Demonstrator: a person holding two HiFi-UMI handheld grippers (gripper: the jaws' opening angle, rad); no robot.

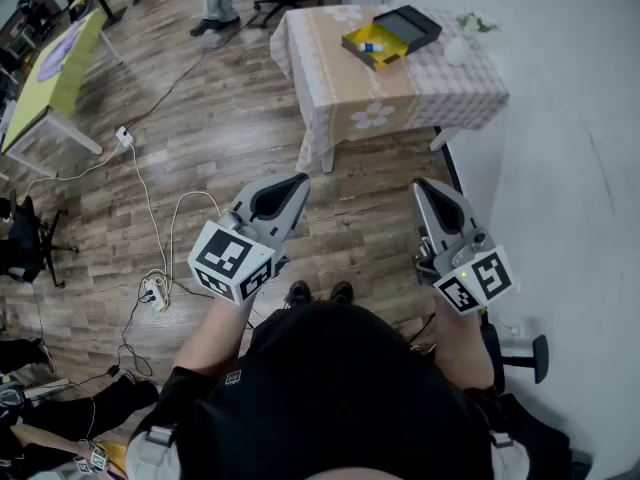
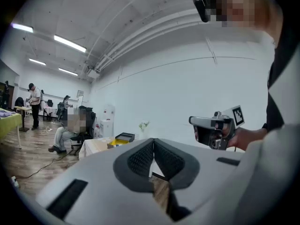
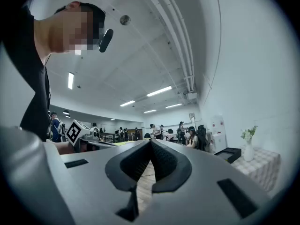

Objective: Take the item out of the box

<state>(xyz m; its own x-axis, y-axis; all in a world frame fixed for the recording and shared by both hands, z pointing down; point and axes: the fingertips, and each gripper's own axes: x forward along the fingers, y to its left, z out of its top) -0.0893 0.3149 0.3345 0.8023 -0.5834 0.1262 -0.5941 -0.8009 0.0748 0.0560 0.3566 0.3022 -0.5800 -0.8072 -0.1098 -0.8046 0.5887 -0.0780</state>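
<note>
Both left gripper (image 1: 297,180) and right gripper (image 1: 420,184) closed, empty, open yellow box (image 1: 386,59) on table (image 1: 400,96), small item (image 1: 371,47) inside

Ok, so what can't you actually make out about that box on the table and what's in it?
- Head view: the item in the yellow box is too small and far off to identify; only blue and white patches show.
- Right gripper view: the box is seen side-on, so its own dark wall hides the inside.
- Left gripper view: the box is tiny and distant, and nothing inside it can be made out.
</note>
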